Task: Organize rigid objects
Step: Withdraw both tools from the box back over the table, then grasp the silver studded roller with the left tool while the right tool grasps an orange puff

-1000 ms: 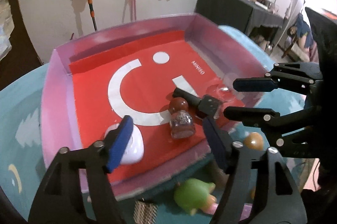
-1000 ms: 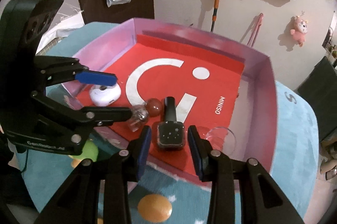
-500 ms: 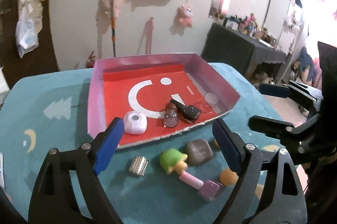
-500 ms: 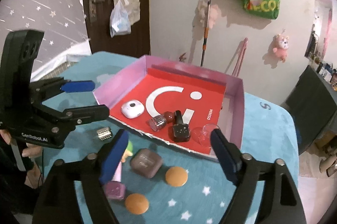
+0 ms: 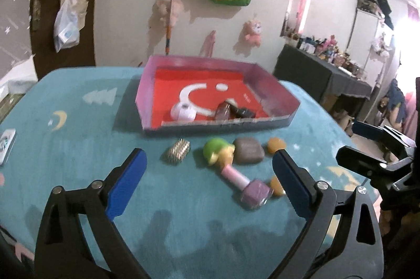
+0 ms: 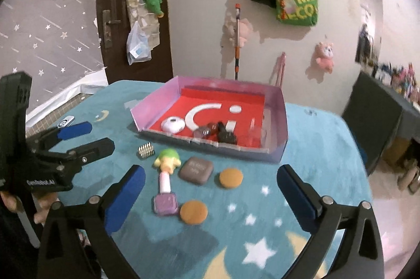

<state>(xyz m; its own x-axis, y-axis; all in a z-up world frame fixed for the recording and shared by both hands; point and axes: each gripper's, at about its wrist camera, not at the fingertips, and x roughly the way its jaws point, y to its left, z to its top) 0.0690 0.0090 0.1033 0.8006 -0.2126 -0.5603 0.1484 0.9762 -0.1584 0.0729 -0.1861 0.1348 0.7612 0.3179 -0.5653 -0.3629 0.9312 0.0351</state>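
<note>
Left fingers: our left gripper [image 5: 208, 183] is spreading its jaws, blue pads far apart, nothing between them but the teal cloth [image 5: 78, 147].
Right fingers: our right gripper [image 6: 210, 196] is likewise opening wide and grasps nothing; a second ago its pads were nearly closed around the dark bottle [image 6: 226, 135].
What changed: both grippers have backed out of the box [image 6: 278, 116] and let go; they were low over its red floor, and now they hang back above the near part of the table.
Delivered: the white round case [image 6: 172, 124], the glitter bottle with the brown cap [image 6: 206, 130] and the dark bottle lie inside the box near its front wall, with a clear cup [image 6: 256, 133] beside them.
Left outside: in front of the box we see the studded metal piece [image 6: 145, 150], green toy [image 6: 168, 159], grey case [image 6: 196, 170], purple polish bottle [image 6: 165, 196] and two orange discs [image 6: 231, 178].
Meaning: we judge one drop-off finished and the job partly done, with six things to bring in.
Next: the purple polish bottle and the nearer disc lie closest between the right jaws, so either looks a fair pick.
</note>
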